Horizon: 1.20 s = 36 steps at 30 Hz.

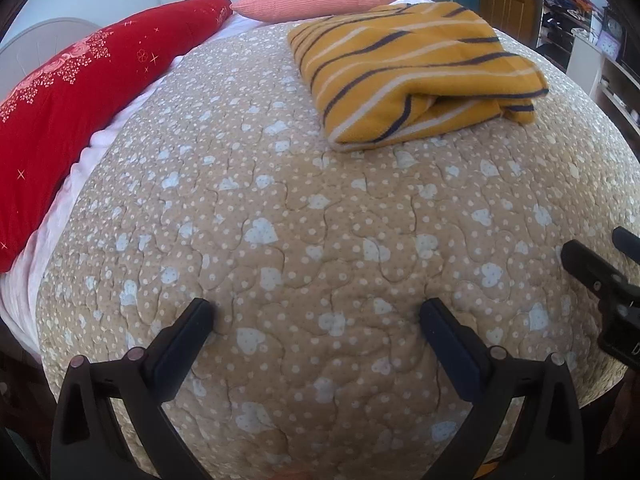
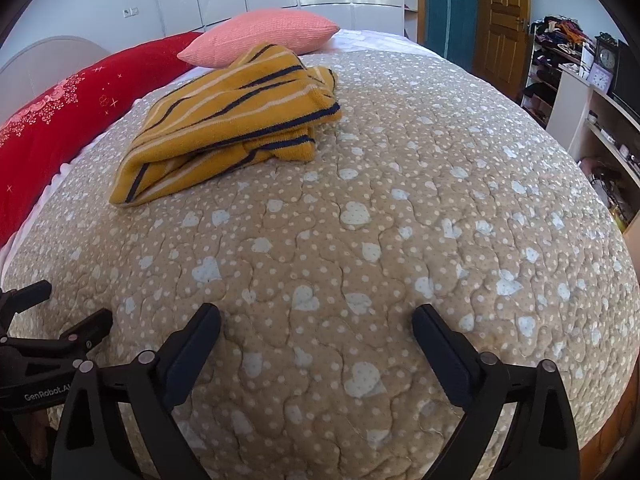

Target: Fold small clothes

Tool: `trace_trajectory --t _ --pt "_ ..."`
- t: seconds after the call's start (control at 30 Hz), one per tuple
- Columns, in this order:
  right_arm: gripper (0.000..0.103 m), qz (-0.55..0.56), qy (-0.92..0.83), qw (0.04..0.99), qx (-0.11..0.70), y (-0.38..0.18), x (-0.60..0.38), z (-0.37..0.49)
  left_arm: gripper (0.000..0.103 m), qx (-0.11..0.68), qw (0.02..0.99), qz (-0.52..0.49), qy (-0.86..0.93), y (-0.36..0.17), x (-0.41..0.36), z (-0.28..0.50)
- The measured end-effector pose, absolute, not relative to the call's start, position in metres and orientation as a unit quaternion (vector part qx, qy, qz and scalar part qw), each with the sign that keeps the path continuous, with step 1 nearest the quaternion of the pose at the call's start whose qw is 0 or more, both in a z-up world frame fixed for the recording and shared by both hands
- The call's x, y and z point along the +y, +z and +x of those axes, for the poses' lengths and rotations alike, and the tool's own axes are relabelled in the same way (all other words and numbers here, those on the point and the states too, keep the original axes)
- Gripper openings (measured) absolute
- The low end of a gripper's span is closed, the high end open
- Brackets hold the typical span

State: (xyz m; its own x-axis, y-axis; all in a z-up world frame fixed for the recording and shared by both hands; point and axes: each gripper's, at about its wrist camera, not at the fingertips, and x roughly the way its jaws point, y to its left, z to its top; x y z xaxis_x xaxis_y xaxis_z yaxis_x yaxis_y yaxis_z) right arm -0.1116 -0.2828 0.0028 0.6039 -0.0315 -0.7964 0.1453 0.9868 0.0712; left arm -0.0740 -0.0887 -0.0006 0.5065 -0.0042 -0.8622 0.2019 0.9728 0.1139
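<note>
Your left gripper (image 1: 316, 314) shows only its two fingers and mounts, the rest cut off by the bottom edge; the same goes for your right gripper (image 2: 316, 320). In the left wrist view, the right gripper (image 1: 600, 280) pokes in at the right edge, mostly out of frame. The dark shelves (image 2: 560, 64) at far right hold clutter too small to make out.

Both of your grippers stand with fingers wide apart, holding nothing, low over the near part of the beige heart-print quilt (image 1: 280, 208).

The mustard striped garment (image 1: 412, 76) lies folded on the quilt, well apart from both grippers: far and to the right of your left one, far and to the left of your right one (image 2: 228, 120). Just beyond it sits a pink pillow (image 2: 260, 36), with a red pillow (image 1: 80, 96) along the left.
</note>
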Motion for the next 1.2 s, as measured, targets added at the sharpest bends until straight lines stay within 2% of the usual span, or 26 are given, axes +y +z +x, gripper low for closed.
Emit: trace_trajectory --t 0.43,0.67,0.97,1.2 --pt "0.103 0.057 -0.049 0.892 0.447 0.001 -0.282 -0.108 0.103 0.49 0.866 0.076 -0.065 -0.002 -0.082 -0.071" --pt "0.103 0.043 -0.033 0.904 0.425 0.022 -0.273 -0.118 0.103 0.484 0.87 0.056 -0.074 0.012 -0.074 -0.082" --pt "0.103 0.081 -0.029 0.892 0.444 0.012 -0.281 -0.114 0.103 0.463 0.883 0.051 -0.054 0.042 -0.07 -0.089" --pt "0.102 0.086 -0.037 0.89 0.446 0.014 -0.287 -0.116 0.103 0.471 0.878 0.045 -0.069 0.041 -0.076 -0.088"
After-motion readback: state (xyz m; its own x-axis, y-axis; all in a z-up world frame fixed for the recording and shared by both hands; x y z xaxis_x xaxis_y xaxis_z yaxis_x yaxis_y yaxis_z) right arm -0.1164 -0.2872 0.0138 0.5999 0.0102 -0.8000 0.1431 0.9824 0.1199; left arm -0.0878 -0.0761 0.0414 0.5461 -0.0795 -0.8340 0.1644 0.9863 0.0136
